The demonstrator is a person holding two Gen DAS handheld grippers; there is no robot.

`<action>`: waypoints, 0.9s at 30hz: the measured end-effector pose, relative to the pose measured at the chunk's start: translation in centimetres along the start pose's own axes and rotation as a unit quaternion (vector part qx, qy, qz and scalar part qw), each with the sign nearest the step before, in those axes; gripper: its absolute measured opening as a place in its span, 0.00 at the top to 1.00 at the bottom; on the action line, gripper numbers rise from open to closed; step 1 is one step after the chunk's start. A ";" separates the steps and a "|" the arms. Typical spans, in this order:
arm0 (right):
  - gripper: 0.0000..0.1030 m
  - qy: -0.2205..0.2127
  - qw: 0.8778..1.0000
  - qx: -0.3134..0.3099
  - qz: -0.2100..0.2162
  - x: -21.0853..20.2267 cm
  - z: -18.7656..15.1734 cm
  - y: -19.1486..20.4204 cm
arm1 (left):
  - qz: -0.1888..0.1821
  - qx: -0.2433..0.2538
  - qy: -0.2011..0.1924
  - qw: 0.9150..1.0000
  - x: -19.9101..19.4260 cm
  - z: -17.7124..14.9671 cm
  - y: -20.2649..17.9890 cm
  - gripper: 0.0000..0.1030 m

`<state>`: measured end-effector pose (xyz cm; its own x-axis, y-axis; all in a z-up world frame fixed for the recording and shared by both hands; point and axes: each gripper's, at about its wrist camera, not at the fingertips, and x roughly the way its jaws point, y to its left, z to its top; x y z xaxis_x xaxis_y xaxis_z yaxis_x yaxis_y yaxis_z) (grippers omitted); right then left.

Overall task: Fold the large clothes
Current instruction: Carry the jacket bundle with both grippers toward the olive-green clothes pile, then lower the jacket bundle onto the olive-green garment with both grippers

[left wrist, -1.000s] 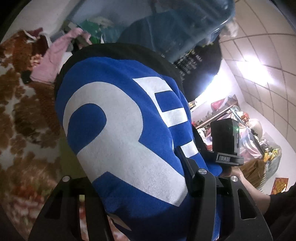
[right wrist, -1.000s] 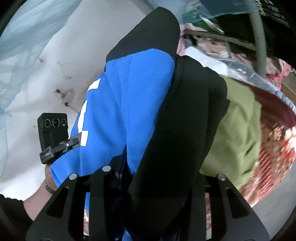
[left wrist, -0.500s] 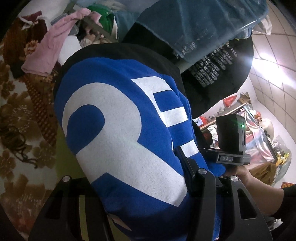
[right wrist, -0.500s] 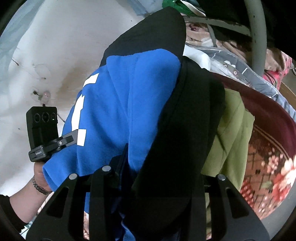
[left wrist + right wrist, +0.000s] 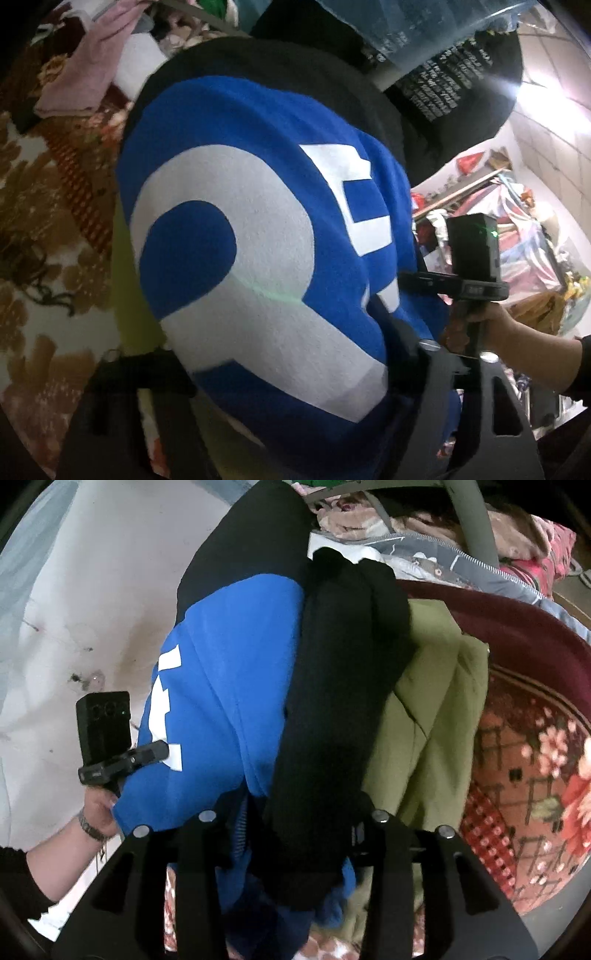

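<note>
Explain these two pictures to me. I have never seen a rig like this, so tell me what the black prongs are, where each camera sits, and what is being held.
There is no robot here. A person holds a two-finger gripper in each hand, and each gripper carries a wide-angle camera that looks forward along its fingers. The black prongs at the bottom of each picture are those fingers.

One picture looks out from the left gripper. It also shows the person's right hand. The other picture looks out from the right gripper.

Both grippers have a blue and black sweatshirt with big white letters between their jaws. The left jaws have just been opening and stand clear of the cloth. The right jaws have just been opening a little, with cloth bunched between them.

Below the sweatshirt lie an olive garment and a floral blanket.
</note>
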<state>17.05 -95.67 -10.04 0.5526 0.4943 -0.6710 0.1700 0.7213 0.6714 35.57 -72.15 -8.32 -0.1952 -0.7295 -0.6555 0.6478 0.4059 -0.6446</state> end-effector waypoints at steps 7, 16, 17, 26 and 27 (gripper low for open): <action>0.44 0.013 0.999 0.004 -0.053 -4.6 -0.6 -2.1 | 0.090 -0.019 -0.010 0.996 -4.0 -1.5 -1.4 0.08; 0.04 -0.063 0.995 -0.013 -0.083 -12.2 2.6 4.1 | 0.278 0.082 0.021 0.957 -8.0 -0.6 -9.4 0.05; 0.04 -0.068 0.992 -0.024 -0.101 -12.1 3.4 5.5 | 0.299 0.094 0.027 0.949 -7.6 -0.1 -10.1 0.05; 0.04 -0.050 0.943 -0.186 -0.270 -3.2 10.8 14.8 | 0.340 0.110 -0.016 0.934 -3.1 5.2 -13.5 0.05; 0.05 -0.041 0.945 -0.188 -0.265 -1.4 11.6 14.8 | 0.330 0.100 -0.015 0.938 -2.6 5.5 -13.4 0.05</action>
<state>28.29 -91.30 4.50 0.5350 -0.0137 -0.8447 0.1471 0.9861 0.0771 31.47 -78.70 4.17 0.3163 -0.3709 -0.8731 0.7456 0.6663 -0.0130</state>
